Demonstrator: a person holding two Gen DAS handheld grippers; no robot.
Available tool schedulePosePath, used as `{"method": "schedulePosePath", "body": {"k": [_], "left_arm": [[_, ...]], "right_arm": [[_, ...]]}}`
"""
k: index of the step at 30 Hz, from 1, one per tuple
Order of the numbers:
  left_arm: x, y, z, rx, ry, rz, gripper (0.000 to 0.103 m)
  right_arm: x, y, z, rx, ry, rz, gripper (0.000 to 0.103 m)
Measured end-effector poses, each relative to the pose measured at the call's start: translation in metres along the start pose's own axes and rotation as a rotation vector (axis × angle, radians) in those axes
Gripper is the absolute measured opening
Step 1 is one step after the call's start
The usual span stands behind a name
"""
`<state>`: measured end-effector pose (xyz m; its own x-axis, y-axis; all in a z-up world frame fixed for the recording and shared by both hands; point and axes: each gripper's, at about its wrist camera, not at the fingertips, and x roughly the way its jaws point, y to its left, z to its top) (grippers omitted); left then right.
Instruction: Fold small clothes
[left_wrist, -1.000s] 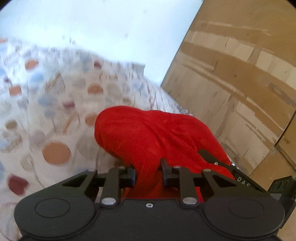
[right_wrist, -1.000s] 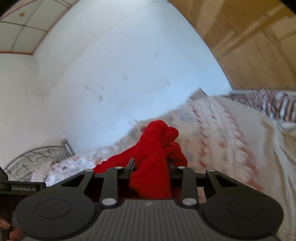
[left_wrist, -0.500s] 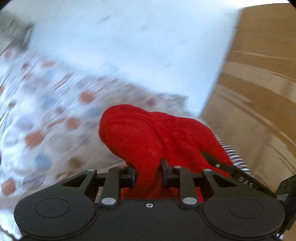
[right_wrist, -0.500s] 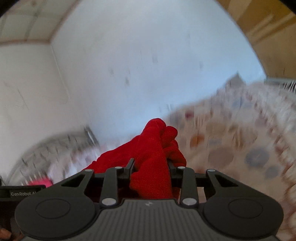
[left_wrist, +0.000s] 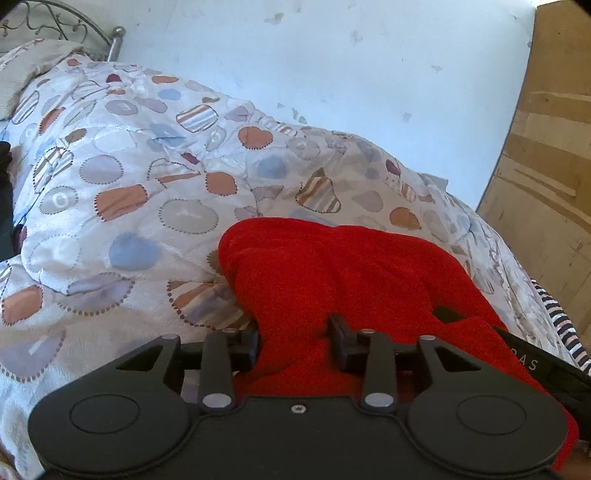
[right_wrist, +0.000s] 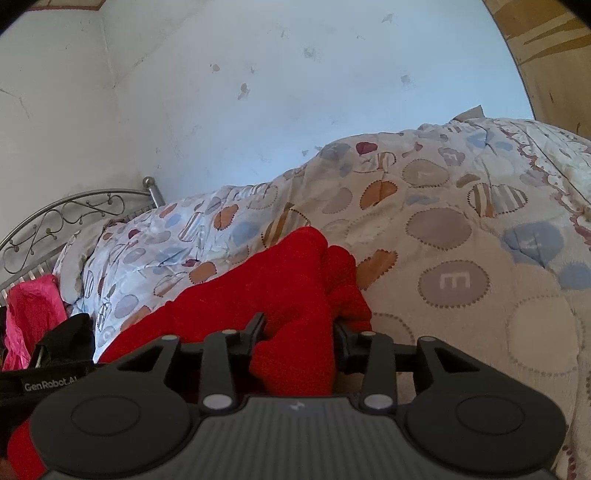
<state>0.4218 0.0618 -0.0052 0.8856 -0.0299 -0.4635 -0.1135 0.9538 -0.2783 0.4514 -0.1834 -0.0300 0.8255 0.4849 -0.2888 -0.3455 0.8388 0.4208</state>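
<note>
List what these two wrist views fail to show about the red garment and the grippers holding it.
- Left wrist view: the red garment runs under the left gripper; its lower part and overall shape are hidden by the gripper body.
- Right wrist view: the right gripper has cloth bunched between its jaws, which have just been opening; whether the pads press is unclear.
- Right wrist view: the pink cloth is cut off by the frame's left edge.

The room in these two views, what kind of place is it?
Most likely a bedroom: a patterned quilt covers a bed, a metal bed frame stands at its head, and a plain white wall rises behind.
</note>
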Motion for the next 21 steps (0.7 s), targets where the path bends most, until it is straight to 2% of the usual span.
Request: {"method": "schedulePosePath", "body": {"k": [6,11,15,17,18,21], "left_arm": [[0.0,-0.001,0.005,0.015,0.011,0.011,0.043],[-0.007,-0.007,0.007,0.029,0.006,0.047,0.051],[-0.013,-0.006,0.011,-0.001,0.013,0.06,0.067],[-0.018,-0.006,0.013,-0.011,0.016,0.053,0.076],[-0.021,-0.006,0.013,-0.014,0.015,0.057,0.082],[-0.033,-0.01,0.015,-0.012,0.008,0.061,0.092]], "right_arm": [[-0.004,-0.002,0.007,0.01,0.007,-0.013,0.047],[-0.02,0.003,0.011,-0.018,-0.015,-0.039,0.053],[-0.036,0.007,0.016,-0.057,-0.039,-0.055,0.065],[-0.046,0.008,0.018,-0.072,-0.054,-0.059,0.079],[-0.05,0.009,0.019,-0.076,-0.06,-0.061,0.082],[-0.067,0.014,0.024,-0.091,-0.09,-0.06,0.09]]}}
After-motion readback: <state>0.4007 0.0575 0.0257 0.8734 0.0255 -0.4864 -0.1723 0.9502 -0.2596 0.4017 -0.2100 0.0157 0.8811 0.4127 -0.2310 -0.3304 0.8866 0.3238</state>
